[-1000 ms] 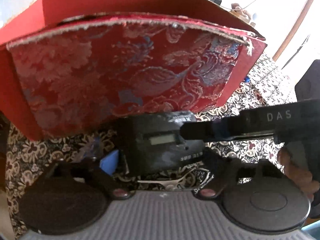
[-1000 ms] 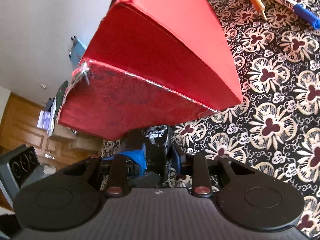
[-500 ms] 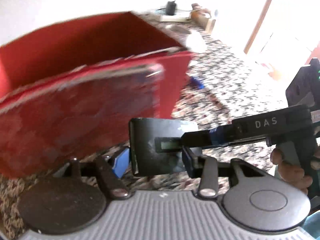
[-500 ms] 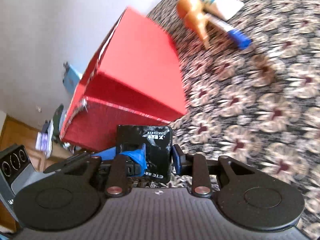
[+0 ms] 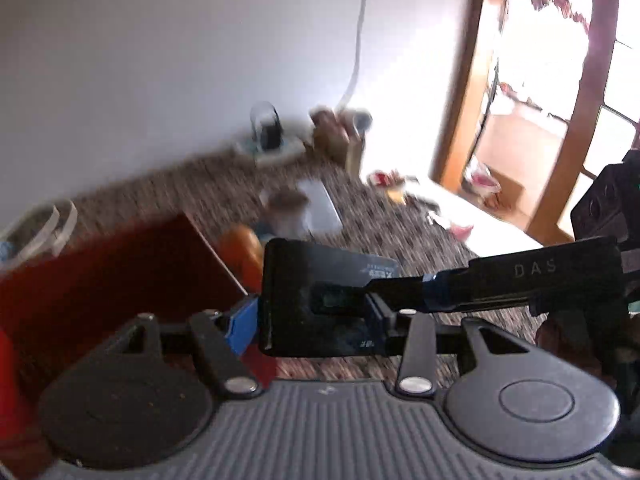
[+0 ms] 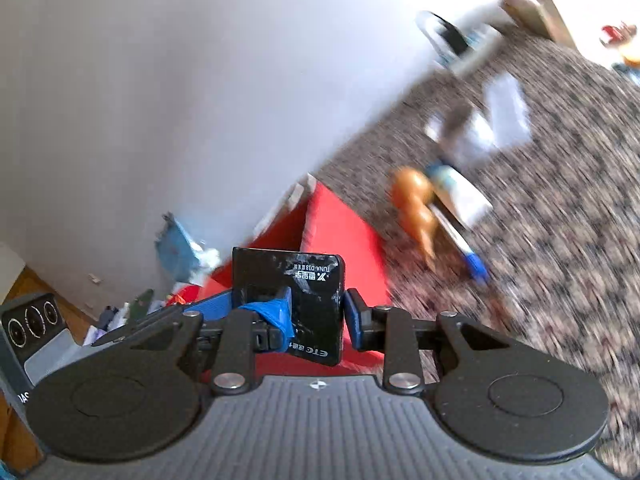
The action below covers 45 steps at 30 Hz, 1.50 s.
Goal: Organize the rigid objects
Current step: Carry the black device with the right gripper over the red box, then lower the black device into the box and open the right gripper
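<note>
A flat black device [image 5: 316, 300] with a small screen is held up in the air between both grippers. My left gripper [image 5: 312, 320] is shut on its sides. My right gripper [image 6: 304, 316] is shut on the same device [image 6: 304, 292], which shows white lettering on its back. The right gripper's finger [image 5: 500, 284] crosses the left wrist view from the right. The red box [image 5: 104, 280] lies below and to the left, and it also shows in the right wrist view [image 6: 340, 232]. Both views are motion-blurred.
On the patterned tablecloth [image 6: 560, 200] lie an orange gourd-shaped object [image 6: 416, 200], a blue-capped pen [image 6: 468, 252], a white tube [image 6: 464, 192] and white papers [image 6: 500, 116]. A white wall [image 5: 200, 60] stands behind the table, with a wooden door frame [image 5: 472, 80] at the right.
Both grippers have lifted the black device up and away from the red box's front. The box has dropped to the lower left of the views, and the far table and wall show.
</note>
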Tool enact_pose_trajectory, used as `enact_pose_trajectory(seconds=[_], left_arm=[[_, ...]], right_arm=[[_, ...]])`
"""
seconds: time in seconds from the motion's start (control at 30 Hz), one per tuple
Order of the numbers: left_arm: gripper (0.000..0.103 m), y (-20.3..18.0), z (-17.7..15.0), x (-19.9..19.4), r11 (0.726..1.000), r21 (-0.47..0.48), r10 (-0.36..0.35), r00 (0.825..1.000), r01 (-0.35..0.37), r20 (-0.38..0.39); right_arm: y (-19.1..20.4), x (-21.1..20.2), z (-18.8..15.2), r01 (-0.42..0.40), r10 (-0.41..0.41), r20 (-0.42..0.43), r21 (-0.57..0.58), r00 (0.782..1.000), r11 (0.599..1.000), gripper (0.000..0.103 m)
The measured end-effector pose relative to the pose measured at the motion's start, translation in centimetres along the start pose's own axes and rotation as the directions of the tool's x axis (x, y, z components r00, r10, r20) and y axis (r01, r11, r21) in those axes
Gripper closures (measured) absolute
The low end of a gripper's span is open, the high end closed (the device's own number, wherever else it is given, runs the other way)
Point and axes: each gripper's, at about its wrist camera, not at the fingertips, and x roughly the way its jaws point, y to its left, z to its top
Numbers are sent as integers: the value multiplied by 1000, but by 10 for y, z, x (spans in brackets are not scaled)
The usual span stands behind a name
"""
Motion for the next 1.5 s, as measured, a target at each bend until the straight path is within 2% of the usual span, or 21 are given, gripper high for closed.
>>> enact_pose_trajectory(seconds=[0.1, 0.23, 0.33, 0.43, 0.57, 0.67, 0.77, 0.87, 0.97, 1.03, 1.1, 1.23, 1.37, 1.5], left_arm=[[59, 15, 14, -11, 999, -5, 50, 997, -50, 54], [59, 49, 22, -26, 989, -49, 141, 986, -137, 90], [59, 82, 18, -32, 977, -114, 191, 979, -183, 69], [59, 116, 5, -36, 959, -181, 225, 974, -218, 16], [59, 157, -16, -29, 930, -279, 223, 971, -240, -91], [60, 179, -30, -28, 911, -322, 209, 962, -256, -174], [60, 190, -41, -20, 900, -322, 215, 942, -294, -259], [60, 196, -52, -11, 893, -298, 236, 915, -337, -328], [60, 196, -58, -5, 893, -267, 255, 895, -363, -365], [59, 198, -60, -7, 891, -268, 259, 894, -368, -366], [59, 201, -61, -3, 889, -276, 246, 888, -367, -387], [59, 207, -63, 2, 881, -305, 221, 885, -361, -410], [57, 208, -64, 5, 874, -323, 210, 880, -364, -426], [55, 209, -65, 8, 867, -334, 207, 878, -369, -432]], right_arm=[[21, 24, 18, -49, 49, -6, -65, 999, 997, 92], [46, 70, 29, -96, 88, -64, -133, 994, 986, 92], [55, 111, 30, -121, 100, -147, -143, 984, 982, 92], [59, 152, 25, -119, 84, -260, -122, 962, 985, 92], [67, 199, 14, -91, 31, -416, -127, 909, 988, 92], [71, 221, 3, -72, -3, -524, -122, 851, 990, 92], [77, 243, -7, -51, -47, -610, -143, 791, 988, 92], [81, 254, -18, -44, -87, -664, -178, 742, 983, 90], [81, 262, -22, -31, -106, -699, -181, 708, 983, 89], [85, 261, -21, -44, -118, -691, -212, 713, 976, 89], [83, 264, -21, -31, -140, -697, -226, 704, 974, 89], [85, 261, -21, -23, -177, -681, -275, 710, 961, 90], [90, 267, -23, -27, -224, -673, -341, 705, 940, 89], [95, 269, -25, -28, -244, -648, -379, 721, 925, 89]])
